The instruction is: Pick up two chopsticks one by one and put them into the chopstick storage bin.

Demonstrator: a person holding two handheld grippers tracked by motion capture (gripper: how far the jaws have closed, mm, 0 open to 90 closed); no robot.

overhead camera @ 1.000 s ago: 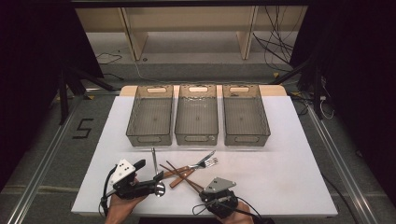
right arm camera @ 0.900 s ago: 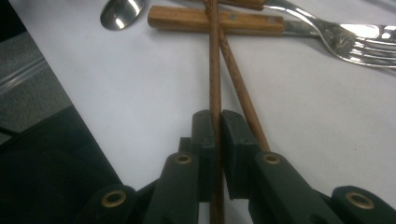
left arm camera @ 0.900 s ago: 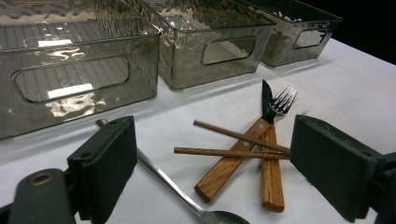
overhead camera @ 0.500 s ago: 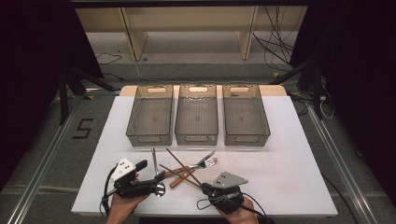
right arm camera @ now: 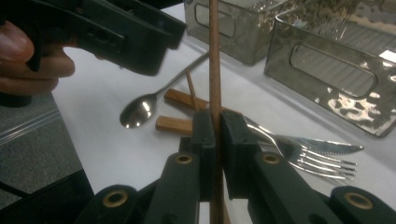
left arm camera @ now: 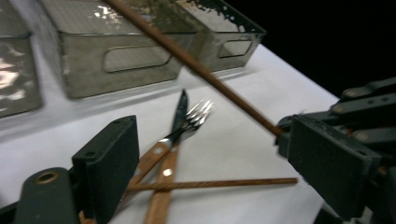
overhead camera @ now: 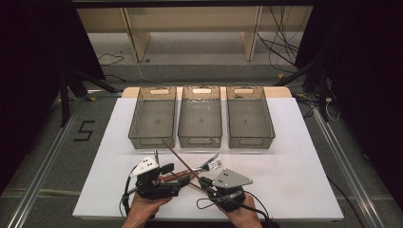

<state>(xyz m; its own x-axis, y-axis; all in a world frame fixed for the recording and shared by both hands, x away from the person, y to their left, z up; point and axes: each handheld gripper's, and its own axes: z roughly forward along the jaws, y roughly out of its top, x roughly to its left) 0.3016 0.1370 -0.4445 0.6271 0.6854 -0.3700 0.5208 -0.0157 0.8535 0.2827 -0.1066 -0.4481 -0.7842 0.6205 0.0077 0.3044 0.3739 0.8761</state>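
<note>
Raised chopstick (overhead camera: 177,156) now slants over fork (overhead camera: 207,165), knife (right arm camera: 322,147).

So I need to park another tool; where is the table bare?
White table is bare right of the right gripper, below the right bin; also left of the left bin. Crowded: cutlery pile between the grippers.

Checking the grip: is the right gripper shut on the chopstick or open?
Shut. In the right gripper view the right gripper has both pads pressed against the chopstick, which runs up between them with no gap.
</note>
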